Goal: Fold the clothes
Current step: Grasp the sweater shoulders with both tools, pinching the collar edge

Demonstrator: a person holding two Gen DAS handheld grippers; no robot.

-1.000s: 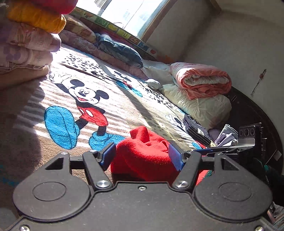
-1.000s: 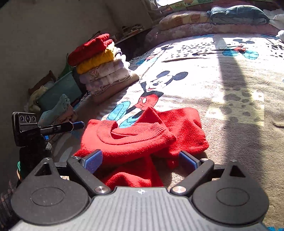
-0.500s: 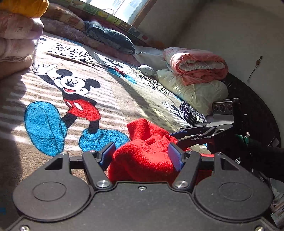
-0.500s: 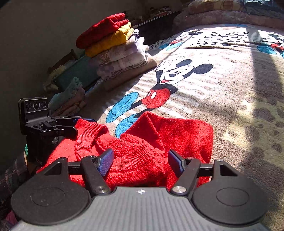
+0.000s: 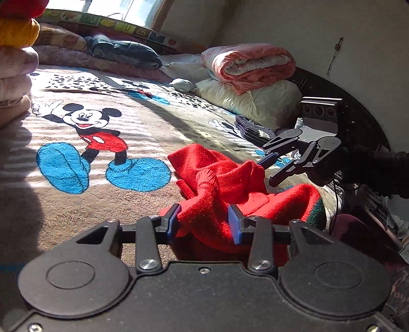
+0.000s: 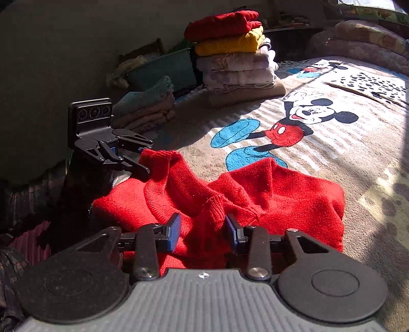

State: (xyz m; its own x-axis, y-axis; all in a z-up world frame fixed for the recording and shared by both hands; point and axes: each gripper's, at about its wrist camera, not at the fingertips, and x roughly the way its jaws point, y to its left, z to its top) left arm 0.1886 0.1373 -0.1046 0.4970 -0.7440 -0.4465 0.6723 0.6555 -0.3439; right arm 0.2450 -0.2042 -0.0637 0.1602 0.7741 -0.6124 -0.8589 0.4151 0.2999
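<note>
1. My left gripper (image 5: pixel 203 221) pinches a bunched fold of the red sweater (image 6: pixel 276 201).
2. My right gripper (image 6: pixel 202 228) clamps its cuff.
3. Sweater lies crumpled on the near blanket (image 5: pixel 143 127).

Red knitted wool-like sweater (image 6: pixel 276 201), ribbed at the cuffs; fuzzy matt cartoon-print plush blanket (image 5: pixel 76 199); matt black plastic left gripper (image 5: pixel 203 223) with glossy metal screws.

Hard sunlight streams from the window (image 5: pixel 122 12) at upper left of the left view, striping the blanket (image 5: pixel 133 112) with sharp shadows. Walls stay dim. Fisheye bending curves the edges; focus is crisp.
</note>
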